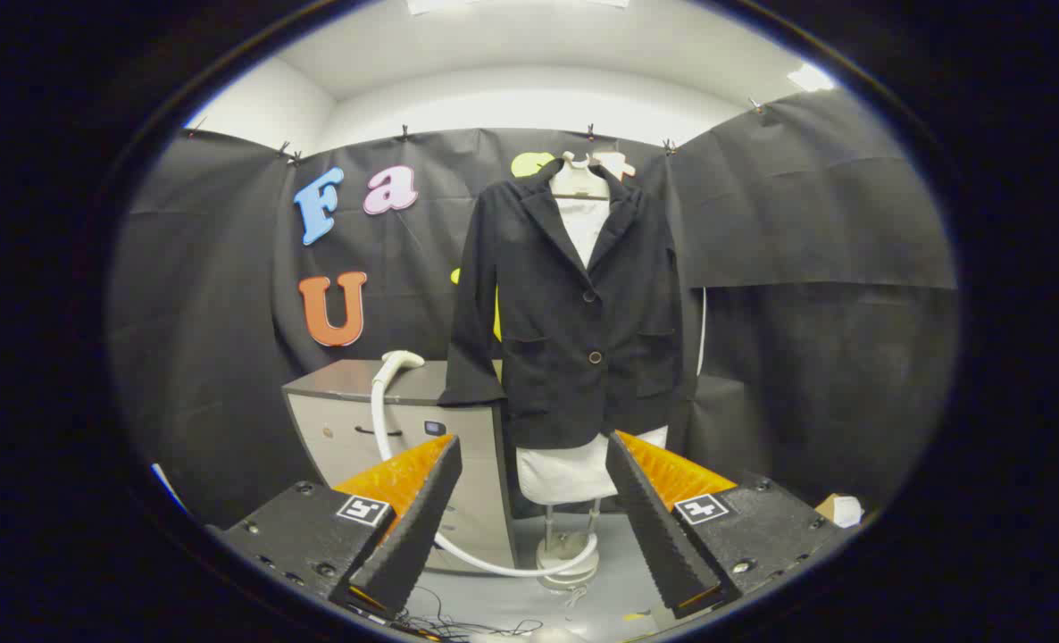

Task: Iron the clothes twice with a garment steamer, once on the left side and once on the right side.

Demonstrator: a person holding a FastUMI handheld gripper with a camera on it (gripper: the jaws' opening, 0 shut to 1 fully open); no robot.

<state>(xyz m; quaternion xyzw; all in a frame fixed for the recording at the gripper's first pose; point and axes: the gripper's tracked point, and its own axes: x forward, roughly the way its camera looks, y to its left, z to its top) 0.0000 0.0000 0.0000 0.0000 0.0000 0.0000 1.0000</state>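
Observation:
A black blazer (574, 313) hangs buttoned on a white mannequin torso (570, 469) on a stand, straight ahead beyond my fingers. The steamer head (399, 360) rests on top of a grey cabinet (351, 420) to the left of the blazer. Its white hose (476, 558) drops down the cabinet front and curls along the floor to the mannequin's base. My gripper (534, 500) is open, with nothing between its fingers, and stands well short of the blazer and the steamer.
The mannequin's stand base (568, 563) sits on the grey floor. Black cloth walls close the booth on all sides. A small white thing (846, 511) lies at the right by the wall. Thin dark cables (440, 625) lie on the floor close below my fingers.

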